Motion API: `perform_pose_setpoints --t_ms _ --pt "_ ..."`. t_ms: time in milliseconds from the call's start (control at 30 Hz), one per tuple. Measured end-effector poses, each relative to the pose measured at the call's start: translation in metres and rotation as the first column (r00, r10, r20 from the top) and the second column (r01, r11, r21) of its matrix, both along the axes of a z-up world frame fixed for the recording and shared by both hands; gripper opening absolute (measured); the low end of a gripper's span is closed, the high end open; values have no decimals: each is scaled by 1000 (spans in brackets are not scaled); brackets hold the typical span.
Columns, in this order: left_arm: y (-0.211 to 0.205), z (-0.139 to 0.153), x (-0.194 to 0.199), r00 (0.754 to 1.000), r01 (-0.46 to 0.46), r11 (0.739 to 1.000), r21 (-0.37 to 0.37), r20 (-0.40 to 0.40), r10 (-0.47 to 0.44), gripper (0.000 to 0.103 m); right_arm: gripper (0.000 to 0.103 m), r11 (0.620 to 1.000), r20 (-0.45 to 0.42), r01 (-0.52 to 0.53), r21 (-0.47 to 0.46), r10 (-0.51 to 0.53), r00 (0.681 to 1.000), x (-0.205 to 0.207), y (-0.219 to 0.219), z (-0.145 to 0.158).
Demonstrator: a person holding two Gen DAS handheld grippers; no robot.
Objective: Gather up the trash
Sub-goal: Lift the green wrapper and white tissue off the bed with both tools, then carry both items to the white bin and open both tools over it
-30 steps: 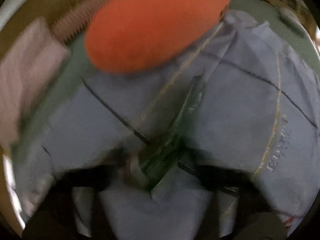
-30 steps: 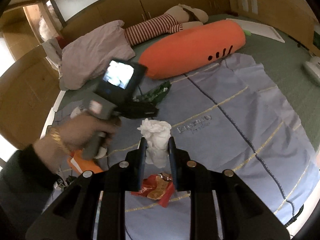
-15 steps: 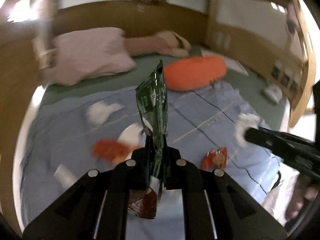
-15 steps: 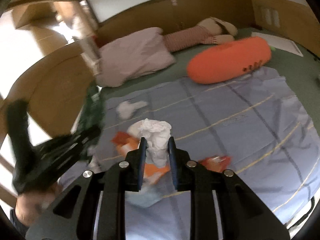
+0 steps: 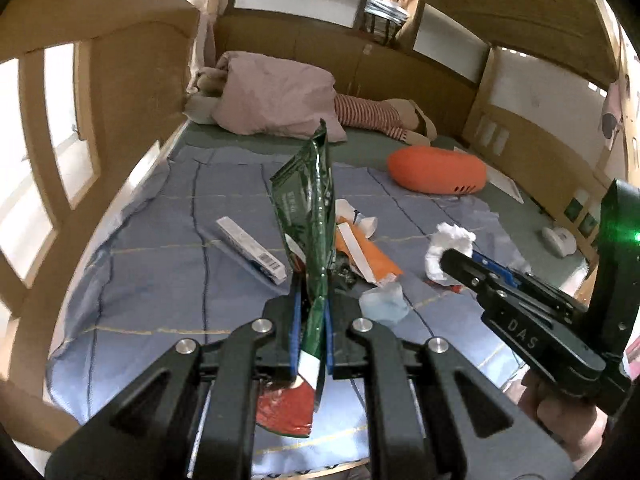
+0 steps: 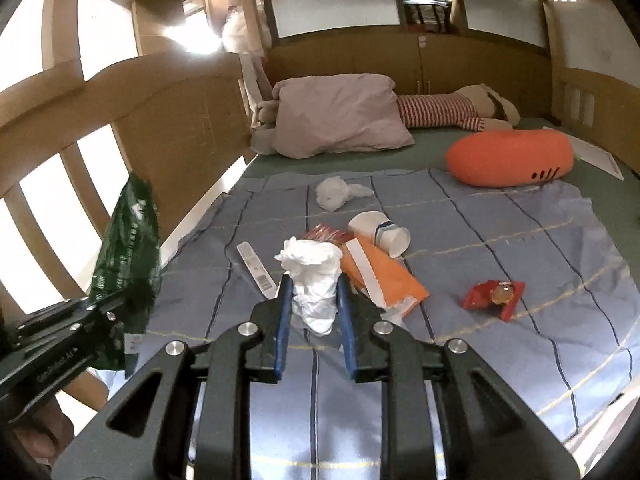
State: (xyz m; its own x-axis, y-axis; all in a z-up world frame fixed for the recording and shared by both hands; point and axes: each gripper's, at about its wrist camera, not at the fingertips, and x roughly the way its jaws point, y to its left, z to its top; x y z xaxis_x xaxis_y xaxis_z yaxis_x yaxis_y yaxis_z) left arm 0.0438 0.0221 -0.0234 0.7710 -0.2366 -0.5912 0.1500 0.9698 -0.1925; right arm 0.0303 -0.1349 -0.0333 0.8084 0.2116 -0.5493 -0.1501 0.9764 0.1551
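Note:
My left gripper [image 5: 311, 308] is shut on a green snack wrapper [image 5: 308, 216] and holds it upright above the bed; it shows at the left of the right wrist view [image 6: 124, 248]. My right gripper [image 6: 312, 292] is shut on a crumpled white tissue [image 6: 314, 276], also seen in the left wrist view [image 5: 446, 248]. On the blue blanket [image 6: 500, 240] lie an orange packet [image 6: 384, 276], a white paper cup [image 6: 380, 232], a white barcode box [image 6: 256, 266], a red wrapper [image 6: 494, 294] and another tissue [image 6: 336, 192].
A long orange carrot cushion [image 6: 508, 158], a pink pillow [image 6: 340, 116] and a striped plush toy [image 6: 444, 110] lie at the head of the bed. A wooden bed frame [image 6: 180, 120] runs along the left. A pale blue wad [image 5: 382, 304] and a red wrapper [image 5: 284, 408] lie near my left gripper.
Both grippers have lifted and pulled back from the bed with their loads. The left one went from close over the blanket to high above it with the green wrapper.

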Motion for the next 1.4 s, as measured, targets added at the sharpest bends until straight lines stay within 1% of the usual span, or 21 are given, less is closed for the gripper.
perform_pose_setpoints --t_ms 33,100,200,267,333,400,467,533,633,733,867,1400 --pt "0 1 -5 1000 -3 1000 2 3 3 10 23 1000 -9 1 -11 -1 1000 -3 1 -1" --pt "-4 2 -7 1000 -12 1000 3 10 12 10 23 1000 -27 1 3 -1 1000 -8 2 -1" --pt "-7 -2 -16 1000 -27 1000 9 1 27 10 23 1000 -4 11 -10 -11 1000 -22 4 2" --pt "-9 -6 -17 999 -32 999 -2 -20 32 10 23 1000 -3 15 -18 -15 1000 -29 5 2" --pt "-9 -5 -19 999 -15 999 -34 -37 14 10 23 1000 -1 16 -15 -16 1000 -35 4 3" --pt "-13 -2 -23 1000 -5 1000 -22 -24 5 10 23 1000 6 13 -7 -13 1000 -39 2 4" --pt "-16 -1 -24 1000 -9 1000 3 -9 9 10 23 1000 8 15 -8 -15 1000 -36 -1 4" --pt "-14 -5 -20 999 -17 1000 -5 -27 17 10 23 1000 -15 21 5 -21 1000 -30 -4 1" --pt "-13 -8 -18 999 -14 1000 -12 -49 14 10 23 999 -13 40 17 -40 999 -29 -10 2" --pt "-13 -9 -19 999 -10 1000 1 -44 10 10 23 999 -22 45 20 -44 999 -28 -12 1" --pt "-12 -8 -20 999 -13 1000 0 -44 13 10 23 999 -29 44 18 -44 999 -28 -13 0" --pt "-13 -8 -20 999 -9 1000 15 -46 10 10 23 999 -26 48 19 -48 999 -28 -13 0"
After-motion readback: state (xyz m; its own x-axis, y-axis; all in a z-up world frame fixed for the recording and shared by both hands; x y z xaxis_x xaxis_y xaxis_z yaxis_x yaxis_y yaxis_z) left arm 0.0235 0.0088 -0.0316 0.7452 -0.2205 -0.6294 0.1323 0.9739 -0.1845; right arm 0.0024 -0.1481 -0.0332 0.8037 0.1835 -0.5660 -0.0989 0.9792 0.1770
